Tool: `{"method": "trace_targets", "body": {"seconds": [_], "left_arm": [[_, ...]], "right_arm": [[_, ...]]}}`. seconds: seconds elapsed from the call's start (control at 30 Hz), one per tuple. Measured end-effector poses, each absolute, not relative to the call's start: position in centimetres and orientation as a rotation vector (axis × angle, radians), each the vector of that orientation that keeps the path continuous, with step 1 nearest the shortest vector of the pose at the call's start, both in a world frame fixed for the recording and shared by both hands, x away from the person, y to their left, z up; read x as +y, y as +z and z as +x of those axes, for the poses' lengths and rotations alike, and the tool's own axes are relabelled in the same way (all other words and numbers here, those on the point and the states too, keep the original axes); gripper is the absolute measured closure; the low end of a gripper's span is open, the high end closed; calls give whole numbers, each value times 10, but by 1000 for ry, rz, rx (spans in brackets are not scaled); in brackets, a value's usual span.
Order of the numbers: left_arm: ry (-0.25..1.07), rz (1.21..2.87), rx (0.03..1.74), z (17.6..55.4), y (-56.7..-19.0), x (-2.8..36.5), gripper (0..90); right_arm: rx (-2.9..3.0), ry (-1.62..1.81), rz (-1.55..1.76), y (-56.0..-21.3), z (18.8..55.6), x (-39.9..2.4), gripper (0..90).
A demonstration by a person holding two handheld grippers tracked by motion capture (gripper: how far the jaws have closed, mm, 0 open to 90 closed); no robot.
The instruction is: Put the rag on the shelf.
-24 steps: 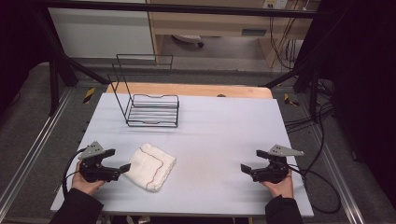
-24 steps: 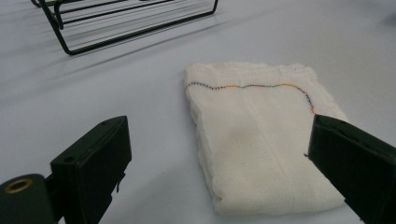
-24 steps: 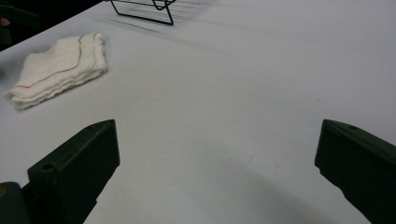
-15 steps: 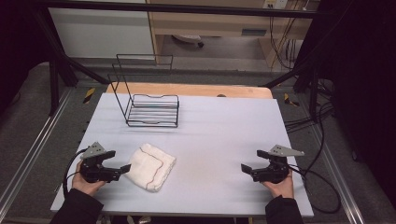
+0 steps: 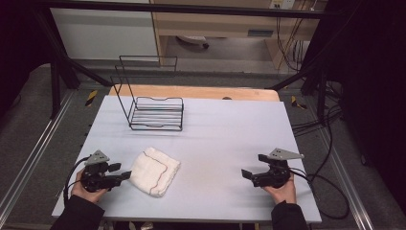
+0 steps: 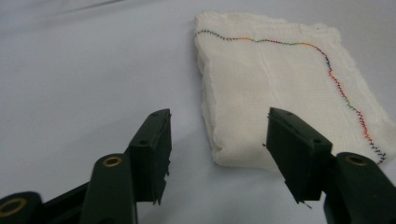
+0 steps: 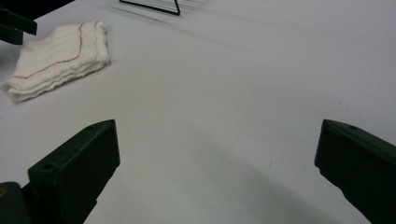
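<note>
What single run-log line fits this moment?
left gripper: open, facing folded cloth, not touching | right gripper: open, empty, over bare table | wire rack: empty, far side

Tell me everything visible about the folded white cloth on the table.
The cloth is off-white with a woven, gauze-like texture, folded into a thick, roughly square stack of several layers whose edges show at the side. A line of multicoloured stitching runs near its border. It lies flat on the pale table, toward the near left, nearer the person than the wire rack. The left tongs stand open just short of its corner, not touching it.
</note>
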State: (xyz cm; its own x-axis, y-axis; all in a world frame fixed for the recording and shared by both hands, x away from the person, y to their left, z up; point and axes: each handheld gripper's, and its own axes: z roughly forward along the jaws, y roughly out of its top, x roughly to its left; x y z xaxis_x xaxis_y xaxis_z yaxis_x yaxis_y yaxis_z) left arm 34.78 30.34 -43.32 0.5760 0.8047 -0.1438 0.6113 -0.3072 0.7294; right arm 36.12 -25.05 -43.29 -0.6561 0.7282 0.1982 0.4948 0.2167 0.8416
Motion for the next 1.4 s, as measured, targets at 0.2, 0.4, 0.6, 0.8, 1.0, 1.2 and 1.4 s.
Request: {"method": "trace_targets", "body": {"seconds": [0.2,0.4,0.6,0.8,1.0,1.2,1.4], "left_arm": [[291,2036,1172,351,-439,296,512],[272,2041,1206,352,-444,293,590],[237,2035,1230,352,-445,291,668],[232,2029,1259,351,-445,289,708],[235,2035,1264,350,-445,287,733],[224,2031,1269,350,-445,287,760],[228,2039,1266,350,-444,286,782]], "right_arm": [[2274,1416,1150,-431,364,-234,10],[2320,1397,1103,-428,368,-205,13],[2349,1395,1067,-425,372,-181,24],[2386,1392,1029,-421,378,-140,57],[2435,1367,973,-422,385,-105,67],[2468,1334,952,-427,395,-68,110],[2501,1320,966,-435,408,-39,244]]}}
